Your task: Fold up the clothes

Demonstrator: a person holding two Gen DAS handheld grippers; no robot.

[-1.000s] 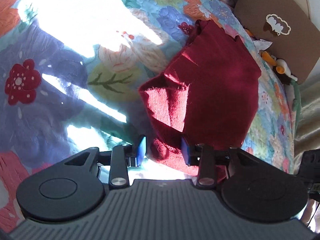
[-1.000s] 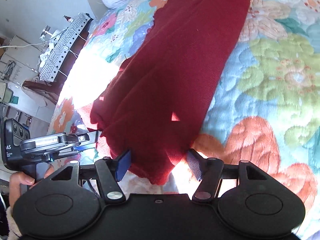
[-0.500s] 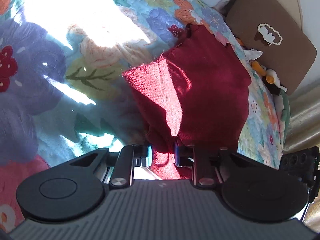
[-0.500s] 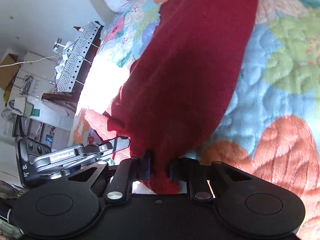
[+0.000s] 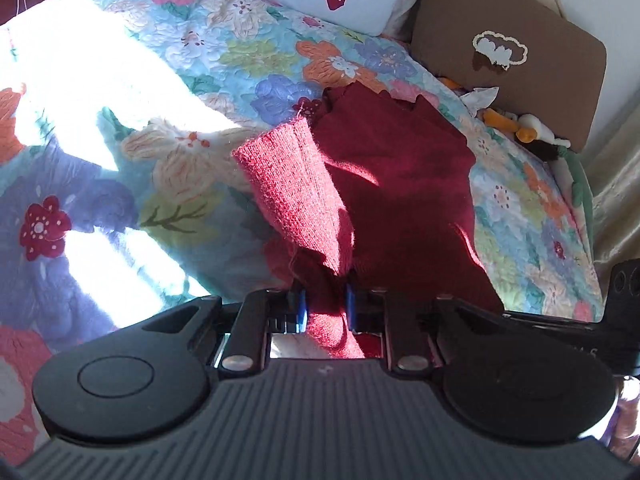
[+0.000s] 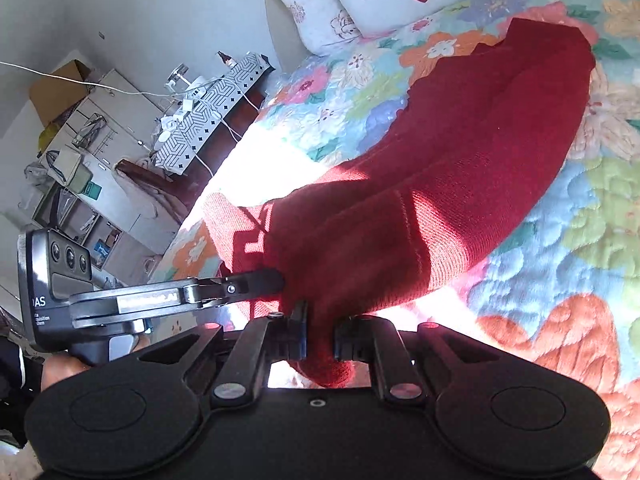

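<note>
On the quilt, both grippers (left, right) pinch the red garment.

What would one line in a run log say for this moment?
task: fold clothes | left gripper: shut on red sweater | right gripper: jaws closing on sweater | sweater: near end lifted off floral quilt

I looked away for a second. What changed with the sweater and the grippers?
Both grippers, open a second ago, have shut on the red sweater's near edge: left gripper, right gripper. They have started lifting it, so that end bunches up. The far end still lies on the quilt; the pillows haven't moved.
</note>
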